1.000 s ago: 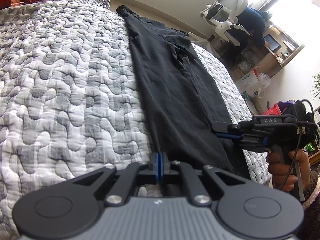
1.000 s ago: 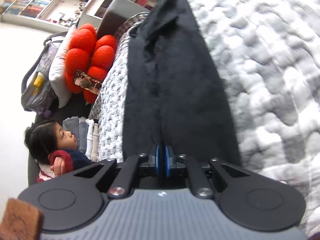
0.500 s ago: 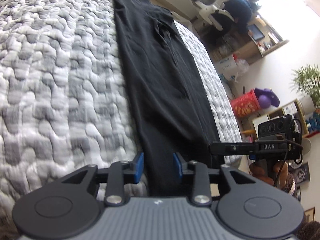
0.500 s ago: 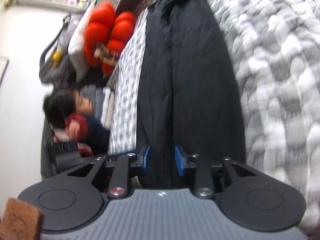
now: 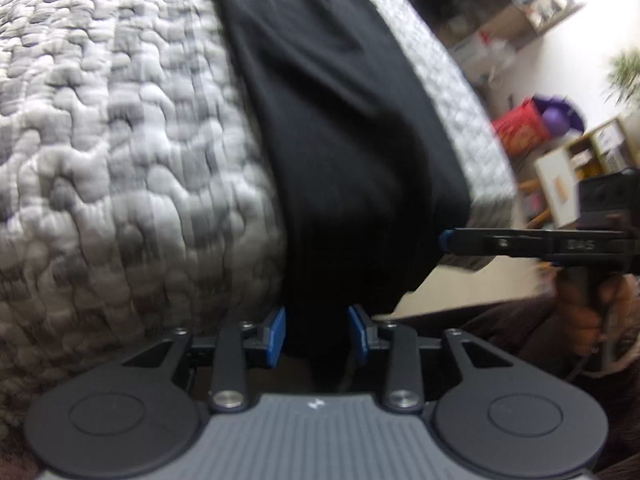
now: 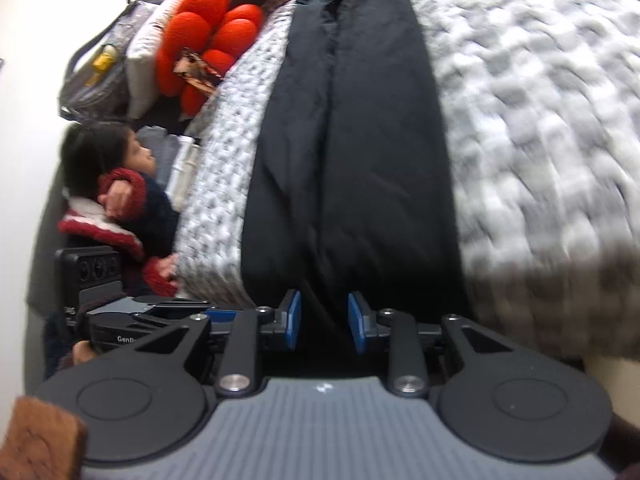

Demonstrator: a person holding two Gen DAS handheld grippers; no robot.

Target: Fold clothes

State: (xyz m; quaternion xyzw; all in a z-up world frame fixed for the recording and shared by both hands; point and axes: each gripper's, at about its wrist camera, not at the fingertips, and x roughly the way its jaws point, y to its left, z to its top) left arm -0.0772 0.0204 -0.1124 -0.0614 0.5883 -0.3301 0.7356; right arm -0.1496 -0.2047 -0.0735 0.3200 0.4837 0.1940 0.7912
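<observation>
Left gripper (image 5: 316, 334): jaws standing partly apart, having just been opening further; blue pads (image 5: 276, 334) flanking the near end of the black garment (image 5: 340, 128) without visibly pressing on it. Right gripper (image 6: 323, 320): jaws likewise partly apart after opening, pads (image 6: 294, 318) sitting either side of a raised fold of the same cloth, no clamp showing.

Black garment: lying as a long narrow strip, running straight ahead of both grippers and away up the bed, its near end drooping over the edge by the fingers. A lengthwise crease is showing in the right wrist view.

Grey-and-white quilt (image 5: 120, 128): spreading under the garment, to the left of the left gripper and to the right of the right one.

Right gripper again, from the left wrist view (image 5: 444, 240): reaching in from the right, its tip just beside the cloth's edge.

Red cushion (image 6: 204, 28): sitting far ahead and left of the right gripper. A person (image 6: 120, 200) is lying left of the bed.
</observation>
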